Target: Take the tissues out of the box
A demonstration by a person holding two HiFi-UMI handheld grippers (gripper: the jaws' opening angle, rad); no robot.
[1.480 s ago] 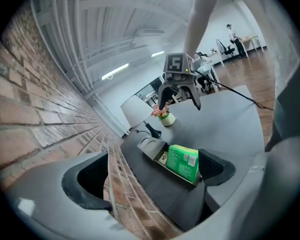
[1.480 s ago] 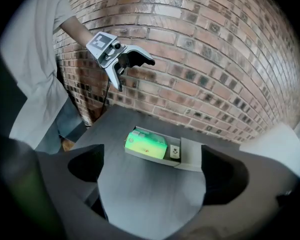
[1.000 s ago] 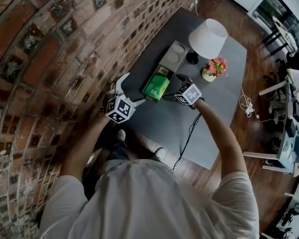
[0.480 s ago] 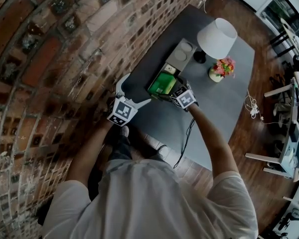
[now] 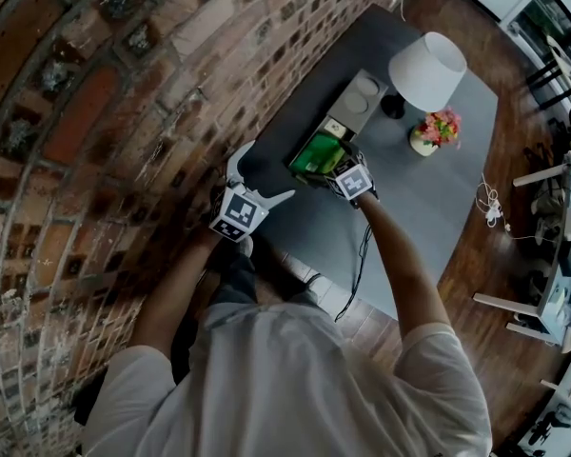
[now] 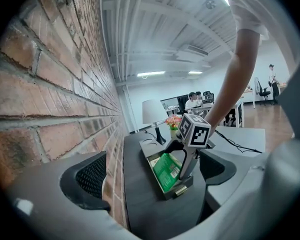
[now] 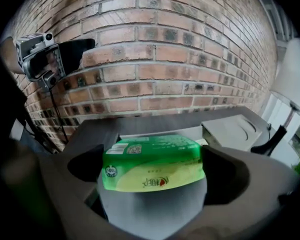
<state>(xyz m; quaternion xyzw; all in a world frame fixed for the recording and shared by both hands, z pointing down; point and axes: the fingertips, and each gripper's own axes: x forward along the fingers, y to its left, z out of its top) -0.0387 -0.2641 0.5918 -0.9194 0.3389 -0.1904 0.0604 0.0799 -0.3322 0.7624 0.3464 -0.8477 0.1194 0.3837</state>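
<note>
Right gripper [image 7: 152,170] is closer to the box [image 6: 182,188] than a second ago, and I've got it clamped on the green tissue pack [image 5: 316,153] tilted inside; my left gripper [image 5: 264,172] gapes empty beside the box.

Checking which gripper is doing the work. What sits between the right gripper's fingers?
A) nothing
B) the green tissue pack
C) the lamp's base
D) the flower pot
B: in the right gripper view the green tissue pack fills the gap between the fingers of the right gripper, touching both.
</note>
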